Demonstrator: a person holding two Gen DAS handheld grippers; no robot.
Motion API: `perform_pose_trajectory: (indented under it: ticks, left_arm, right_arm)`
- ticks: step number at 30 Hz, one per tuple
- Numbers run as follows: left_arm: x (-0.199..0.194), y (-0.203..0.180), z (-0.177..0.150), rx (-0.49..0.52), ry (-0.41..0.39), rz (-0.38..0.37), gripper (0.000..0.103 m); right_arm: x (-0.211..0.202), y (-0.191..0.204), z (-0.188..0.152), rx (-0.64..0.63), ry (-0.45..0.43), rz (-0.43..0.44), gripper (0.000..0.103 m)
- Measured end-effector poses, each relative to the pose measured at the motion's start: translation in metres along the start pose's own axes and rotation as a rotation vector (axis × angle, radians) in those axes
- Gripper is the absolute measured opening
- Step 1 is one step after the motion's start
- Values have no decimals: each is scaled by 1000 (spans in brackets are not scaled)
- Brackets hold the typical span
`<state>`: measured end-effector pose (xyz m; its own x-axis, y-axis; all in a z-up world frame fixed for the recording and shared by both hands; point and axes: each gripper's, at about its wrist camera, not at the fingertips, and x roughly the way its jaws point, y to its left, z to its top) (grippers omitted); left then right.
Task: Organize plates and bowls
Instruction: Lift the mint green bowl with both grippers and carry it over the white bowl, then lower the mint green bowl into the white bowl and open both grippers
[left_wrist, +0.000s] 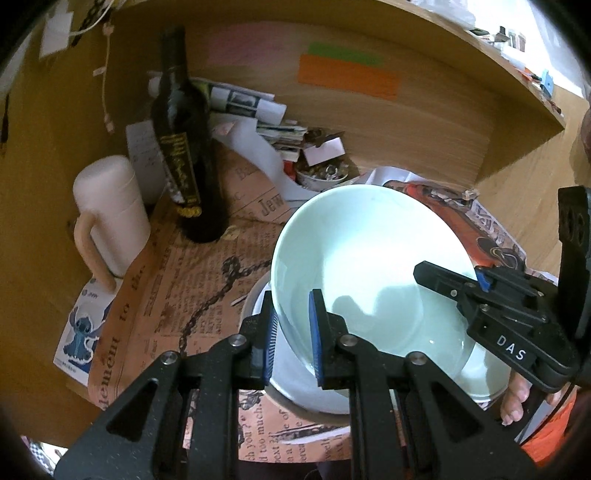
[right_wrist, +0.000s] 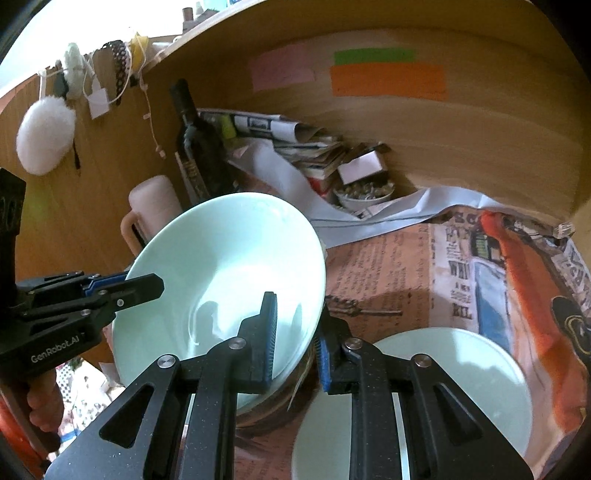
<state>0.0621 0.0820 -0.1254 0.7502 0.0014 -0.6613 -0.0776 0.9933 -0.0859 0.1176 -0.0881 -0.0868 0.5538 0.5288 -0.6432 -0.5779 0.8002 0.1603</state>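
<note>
The pale green bowl (left_wrist: 369, 273) is held tilted above a stack of other bowls (left_wrist: 295, 391) on the desk (left_wrist: 207, 280), which is covered with printed paper. The left gripper (left_wrist: 291, 339) has its jaws closed on the bowl's rim at one side, and the right gripper (right_wrist: 295, 343) has its jaws closed on the rim at the opposite side. Beyond the bowl stands a dark bottle (left_wrist: 184, 147) with a pink mug (left_wrist: 110, 214) beside it, and a pale plate (right_wrist: 443, 398) lies just right of the stack.
</note>
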Motion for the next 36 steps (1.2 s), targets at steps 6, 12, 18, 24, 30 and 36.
perform_pose_trajectory:
  ticks: [6,12,18,24,30,36]
  left_arm:
    - [2,10,-7,-20,12,8,15]
    - [9,15,-14,-21,32,11,15]
    - [15,20,-18,-38,55,-3,15]
    - [17,21,-21,-37,60,-3,15]
    - [16,18,-24,-17,44,13,15]
    - [17,17,-26,-5,36,36,15]
  right_arm:
    - [10,8,-4,-5,29,17,19]
    - [17,10,-7,-9,54,17,19]
    - [22,13,-9,-22,73,2,19]
    - [23,16,-9,-43,70,-13,19]
    - [23,16,-10,-58,69,-17,19]
    - [24,25,-11,-128,64,-82,22]
